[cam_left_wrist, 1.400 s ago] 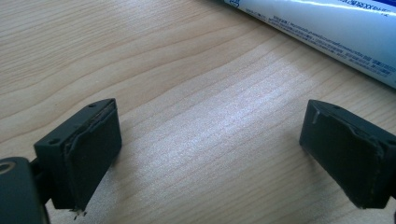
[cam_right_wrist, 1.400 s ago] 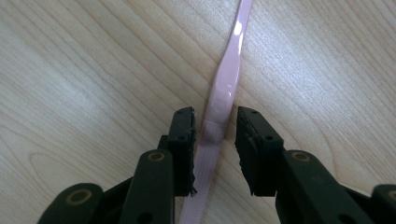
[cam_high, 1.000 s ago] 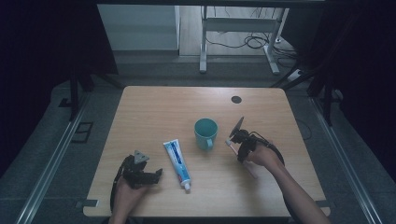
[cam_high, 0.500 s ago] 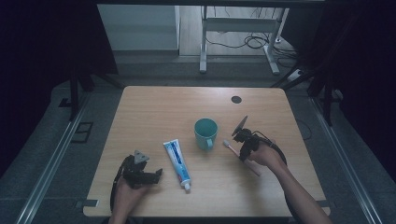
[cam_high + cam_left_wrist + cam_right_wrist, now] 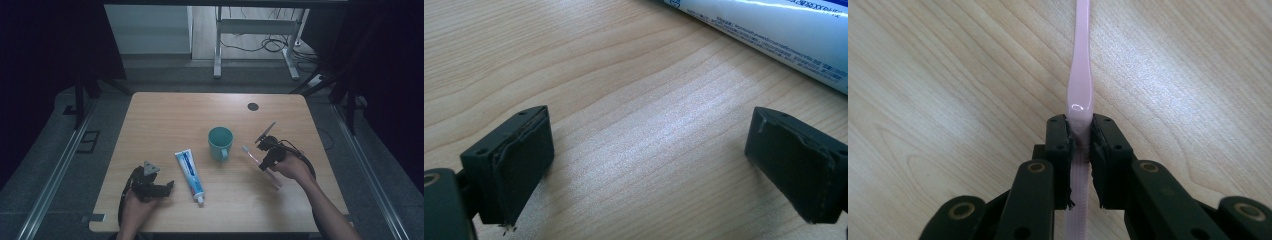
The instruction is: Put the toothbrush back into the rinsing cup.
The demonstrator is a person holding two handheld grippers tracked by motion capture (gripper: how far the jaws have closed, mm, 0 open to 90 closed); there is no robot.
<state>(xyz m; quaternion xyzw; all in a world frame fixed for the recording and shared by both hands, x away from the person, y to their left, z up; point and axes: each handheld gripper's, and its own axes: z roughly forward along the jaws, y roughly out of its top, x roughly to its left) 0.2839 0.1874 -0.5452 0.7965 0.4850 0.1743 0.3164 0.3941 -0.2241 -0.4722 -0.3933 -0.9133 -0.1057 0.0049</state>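
Toothbrush (image 5: 1079, 95) is now pinched mid-handle in the right claw (image 5: 265, 159), which has just closed on it and tipped its head off the surface (image 5: 165, 115) toward the cup (image 5: 220, 141). Left claw (image 5: 649, 165) rests wide open and empty beside the toothpaste (image 5: 190, 172).

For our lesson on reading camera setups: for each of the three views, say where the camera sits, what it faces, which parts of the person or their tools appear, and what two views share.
High view: above the person's side, looking forward and down on the table; both forearms, left gripper, right gripper.
Left gripper view: on the left gripper, facing the tabletop between open jaws; toothpaste tube at the top.
Right gripper view: on the right gripper, looking down along the pink toothbrush clamped in its jaws.
Shared: the high view and right gripper view both show the toothbrush.
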